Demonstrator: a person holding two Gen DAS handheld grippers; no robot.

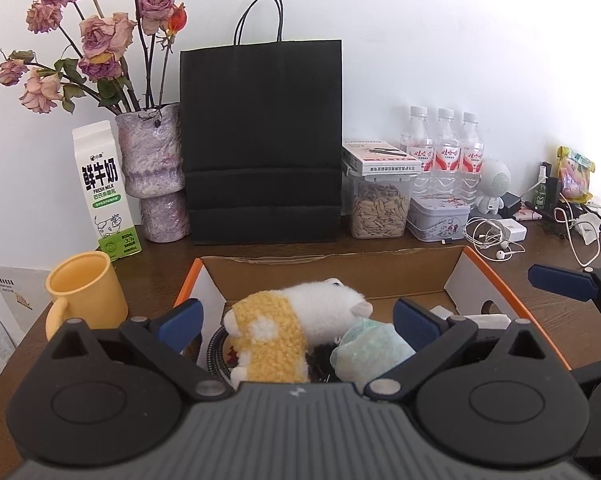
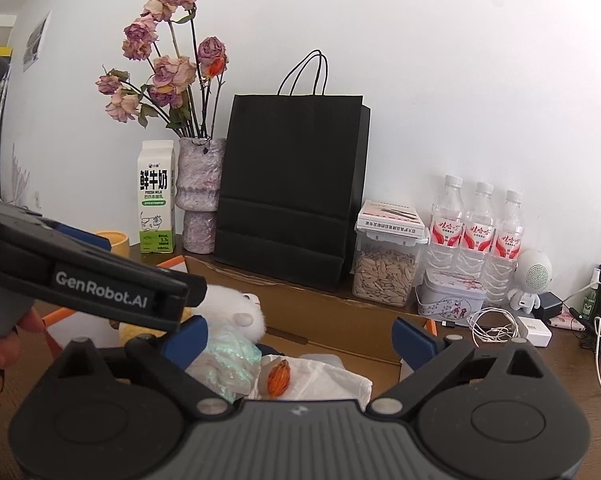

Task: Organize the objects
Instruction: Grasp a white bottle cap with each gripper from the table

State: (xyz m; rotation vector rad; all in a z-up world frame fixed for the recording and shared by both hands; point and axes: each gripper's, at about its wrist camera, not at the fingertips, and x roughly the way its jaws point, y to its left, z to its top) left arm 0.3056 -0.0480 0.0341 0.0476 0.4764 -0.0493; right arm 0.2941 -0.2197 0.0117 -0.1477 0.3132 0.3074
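Blue rubber pads line the left gripper (image 1: 296,316), whose jaws stand wide apart with nothing pressed between them; the right gripper (image 2: 300,332) is spread just as wide and equally empty, which reads as both hands having let go over the same spot. Between and beyond the fingers lies the cardboard box (image 1: 340,276), an open tray with orange edges, and it already holds the gathered things: a plush toy (image 1: 300,320) in white and yellow lying on its side, a crumpled pale green bag (image 1: 370,350) beside it, and, in the right wrist view, a white tissue (image 2: 324,376) with a small orange dried bud (image 2: 278,378) resting on it. Loose soft items are pooled in the box probably to clear the wooden table (image 1: 160,256). Outside it stand a yellow mug (image 1: 86,290), a milk carton (image 1: 104,184), a vase of dried roses (image 1: 154,168) and a black paper bag (image 1: 262,140), lined against the wall, seemingly already in place
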